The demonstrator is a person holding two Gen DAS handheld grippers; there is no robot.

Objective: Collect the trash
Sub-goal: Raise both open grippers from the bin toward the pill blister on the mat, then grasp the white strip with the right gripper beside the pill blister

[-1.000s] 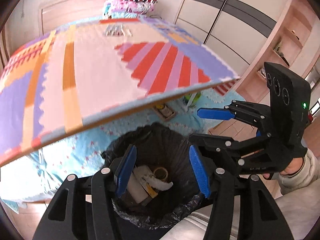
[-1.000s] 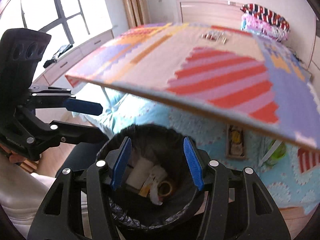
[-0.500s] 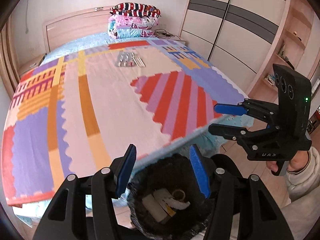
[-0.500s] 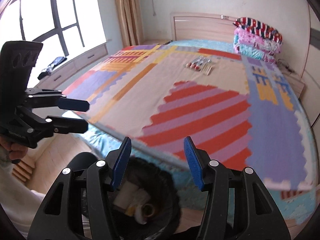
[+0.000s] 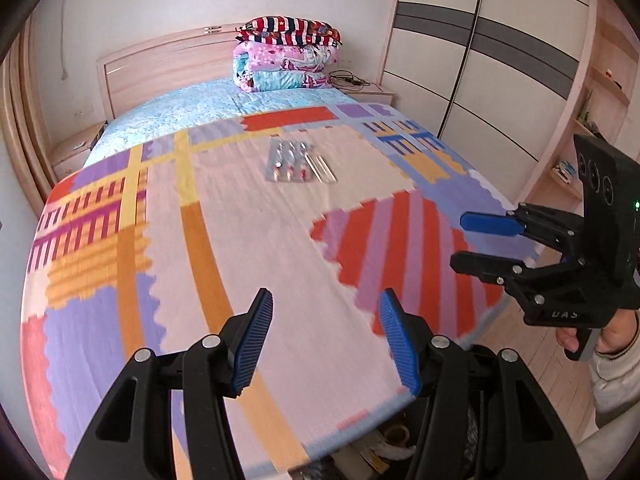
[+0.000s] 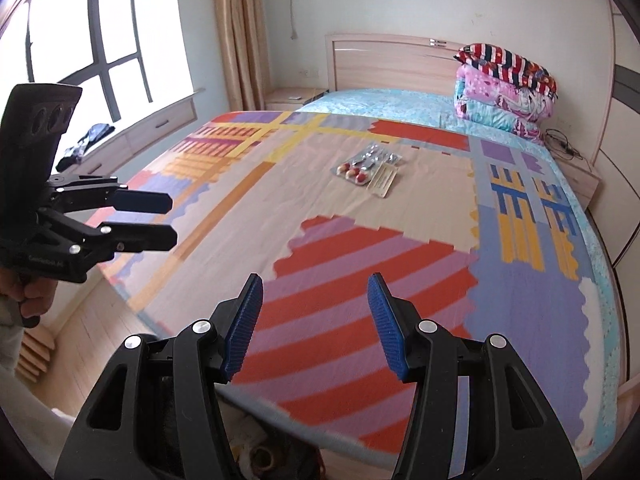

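The left hand-held gripper (image 5: pixel 326 338) is spread wide and holds nothing, above the near edge of the bed (image 5: pixel 248 248). The right hand-held gripper (image 6: pixel 316 324) is equally wide and bare. In the right wrist view, the trash (image 6: pixel 370 168), blister packs and a flat wrapper, lies on the patchwork cover at 12 o'clock, well apart from both, with folded quilts (image 6: pixel 506 92) at 2 o'clock.

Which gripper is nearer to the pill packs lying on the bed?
Hard to call; neither is clearly nearer. The left gripper and right gripper both hover open over the bed's foot end, with the pill packs far ahead toward the headboard.
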